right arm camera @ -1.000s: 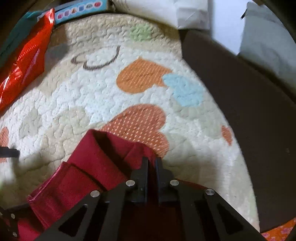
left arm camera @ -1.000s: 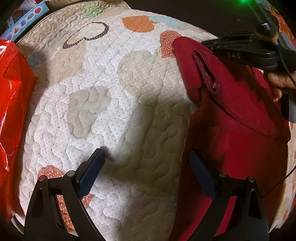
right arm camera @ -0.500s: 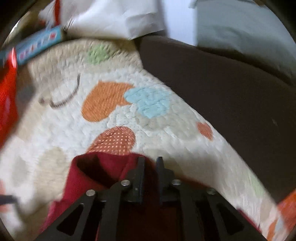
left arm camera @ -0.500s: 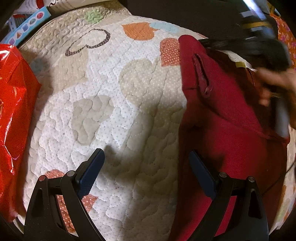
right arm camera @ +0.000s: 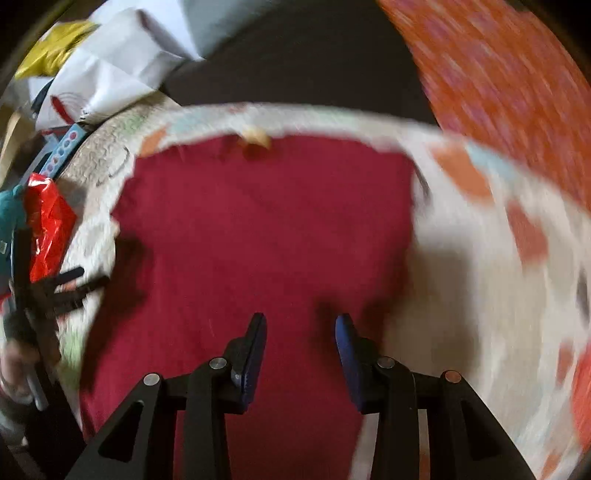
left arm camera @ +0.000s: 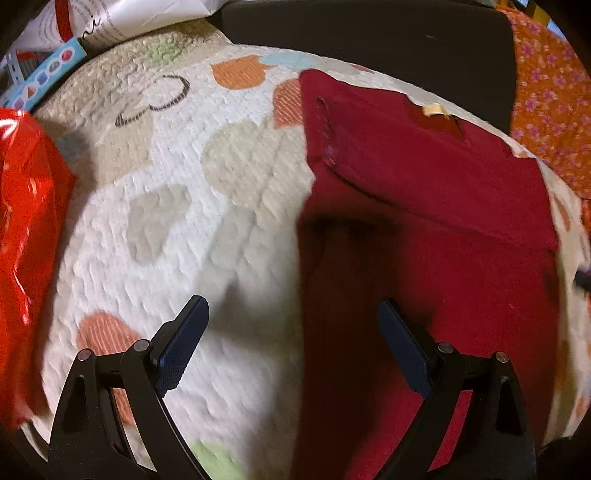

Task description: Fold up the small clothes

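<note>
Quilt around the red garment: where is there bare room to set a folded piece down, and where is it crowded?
Widest bare patch: the quilt between the shiny red bag and the red garment; the open left gripper hangs over its near end. A narrower strip lies right of the garment beside the orange floral cloth. The far-left corner is crowded with papers and a blue box.

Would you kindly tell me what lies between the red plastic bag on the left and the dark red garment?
Only bare quilted mat with its heart patches lies between the red plastic bag and the dark red garment; the left wrist view shows this.
</note>
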Demonstrator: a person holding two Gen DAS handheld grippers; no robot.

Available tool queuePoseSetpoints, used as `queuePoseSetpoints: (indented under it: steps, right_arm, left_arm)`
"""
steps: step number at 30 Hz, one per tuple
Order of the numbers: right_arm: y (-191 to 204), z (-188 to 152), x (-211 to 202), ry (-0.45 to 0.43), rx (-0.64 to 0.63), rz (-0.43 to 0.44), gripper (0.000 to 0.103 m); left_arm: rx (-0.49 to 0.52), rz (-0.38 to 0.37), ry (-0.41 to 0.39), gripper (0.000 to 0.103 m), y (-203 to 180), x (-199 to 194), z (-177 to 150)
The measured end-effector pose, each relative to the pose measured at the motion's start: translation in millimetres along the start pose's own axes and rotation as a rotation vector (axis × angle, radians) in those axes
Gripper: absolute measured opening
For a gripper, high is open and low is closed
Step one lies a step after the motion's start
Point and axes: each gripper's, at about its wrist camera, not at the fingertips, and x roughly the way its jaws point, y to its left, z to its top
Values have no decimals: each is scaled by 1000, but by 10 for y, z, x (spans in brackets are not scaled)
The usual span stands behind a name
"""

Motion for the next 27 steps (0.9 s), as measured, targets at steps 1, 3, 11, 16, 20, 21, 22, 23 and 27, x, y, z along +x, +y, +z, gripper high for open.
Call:
queuePoseSetpoints:
  steps: [1,3,11,16,20,21,22,23,27]
  right_arm:
    - [-52,-135,-17,9,17,16,40]
    - [-132,-482,-53,45,54,53,47]
    - [-211,-1393,-311,142,124,130,50]
    - [-109,-1741,-239,216,135,192,52]
    - [-62,-1905,-159,235,156,216,53]
    - [-50,-1932,-138,236,164,223,54]
    - [-43,-1944,-121,237,167,224,54]
    - [-26,-1965,-104,238,167,218,54]
    - [-28,-1998,-175,227,163,212,55]
  left_arm:
    - [2,-15,16,93,-8,-19,-37]
    - [-6,-44,38,93,-9,-81,-169]
    - [43,-106,125,93,-45,-402,-952]
    - [69,-76,151,93,52,-583,-1333]
    - [31,-82,188,93,130,-596,-1590]
    - [38,-76,188,93,112,-598,-1631]
    - [53,-66,184,93,77,-603,-1657]
    - [71,-56,180,93,39,-608,-1678]
    - [100,-66,190,93,-64,-589,-1732]
